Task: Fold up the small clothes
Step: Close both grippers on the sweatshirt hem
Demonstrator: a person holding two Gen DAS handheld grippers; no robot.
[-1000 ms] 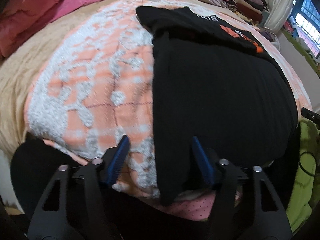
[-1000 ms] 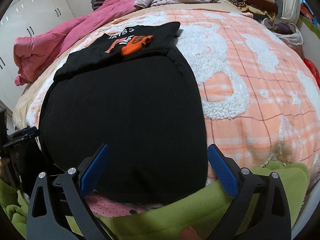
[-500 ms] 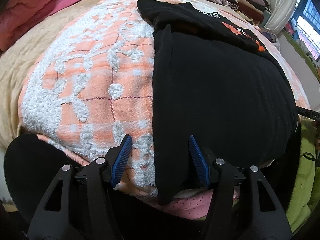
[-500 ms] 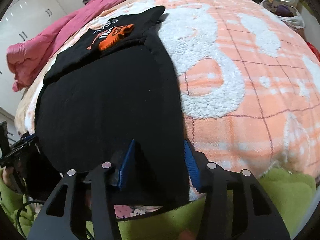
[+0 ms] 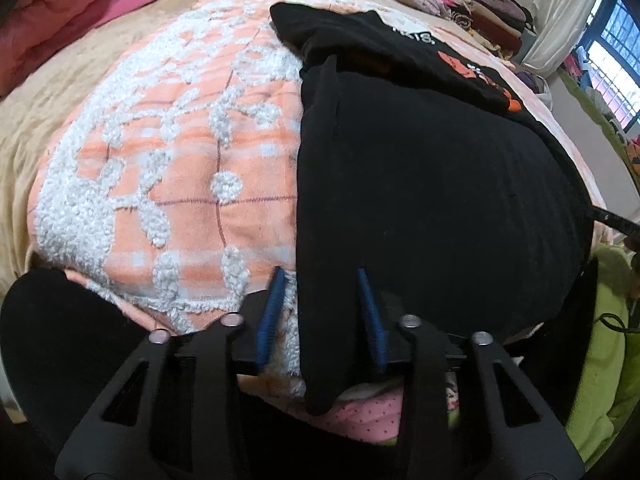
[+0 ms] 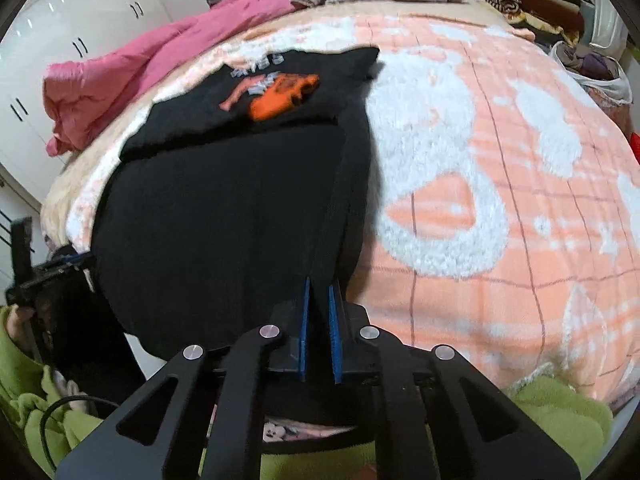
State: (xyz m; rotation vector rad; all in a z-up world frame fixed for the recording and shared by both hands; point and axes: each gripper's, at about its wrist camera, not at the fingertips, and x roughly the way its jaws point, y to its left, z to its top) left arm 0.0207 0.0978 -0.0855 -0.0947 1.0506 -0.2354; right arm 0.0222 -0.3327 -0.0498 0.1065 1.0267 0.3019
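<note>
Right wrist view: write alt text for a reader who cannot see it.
The right gripper is shut on the near edge of a black garment lying on an orange-and-white blanket. Pink bedding is bunched beyond.

Bed with peach blanket (image 6: 500,208), white wardrobe (image 6: 60,52), barred window (image 5: 612,52) with daylight

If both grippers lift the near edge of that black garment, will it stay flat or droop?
Probably droop: the black garment already ridges up where the right gripper pinches it. It looks soft and light. On the fuzzy blanket it likely drags rather than slides.
</note>
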